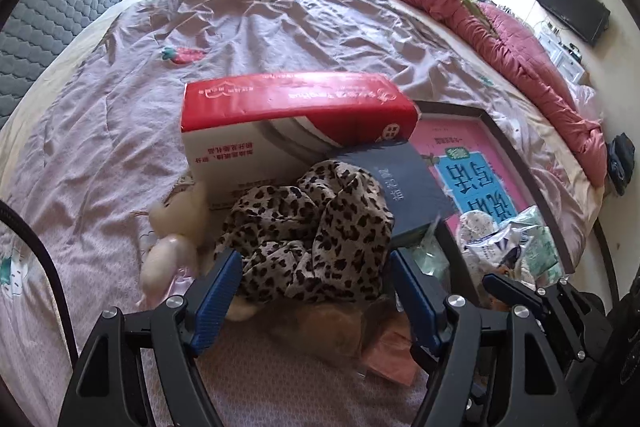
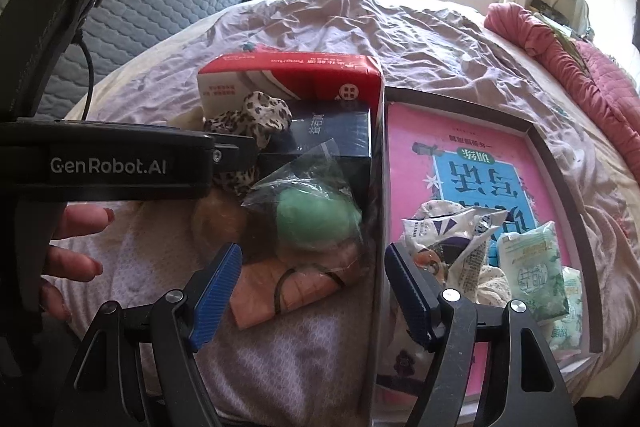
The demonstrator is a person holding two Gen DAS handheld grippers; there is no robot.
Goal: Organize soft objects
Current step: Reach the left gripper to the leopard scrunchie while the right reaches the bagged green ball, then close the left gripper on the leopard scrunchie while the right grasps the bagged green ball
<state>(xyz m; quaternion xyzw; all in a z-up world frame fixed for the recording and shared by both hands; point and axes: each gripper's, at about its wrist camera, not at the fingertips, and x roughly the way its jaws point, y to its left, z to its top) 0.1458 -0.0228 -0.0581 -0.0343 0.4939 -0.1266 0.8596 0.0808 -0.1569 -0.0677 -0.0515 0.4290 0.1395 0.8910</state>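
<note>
A crumpled leopard-print cloth (image 1: 308,227) lies on the bed in front of a red-and-white carton (image 1: 296,123). My left gripper (image 1: 316,291) hangs open just above it, one blue pad on each side, not pressing. A cream plush toy (image 1: 172,247) lies to the cloth's left. In the right wrist view my right gripper (image 2: 314,291) is open over a clear bag holding a green soft ball (image 2: 316,219) and a pink folded cloth (image 2: 272,291) with a hair tie. The leopard-print cloth (image 2: 248,123) shows behind the left gripper's body (image 2: 108,163).
A dark-rimmed shallow box (image 2: 556,163) with a pink and blue book inside holds several soft packets (image 2: 532,267). A dark blue box (image 2: 332,139) leans on the carton. A rolled pink quilt (image 1: 520,47) lies along the bed's right. A hand (image 2: 72,247) shows at left.
</note>
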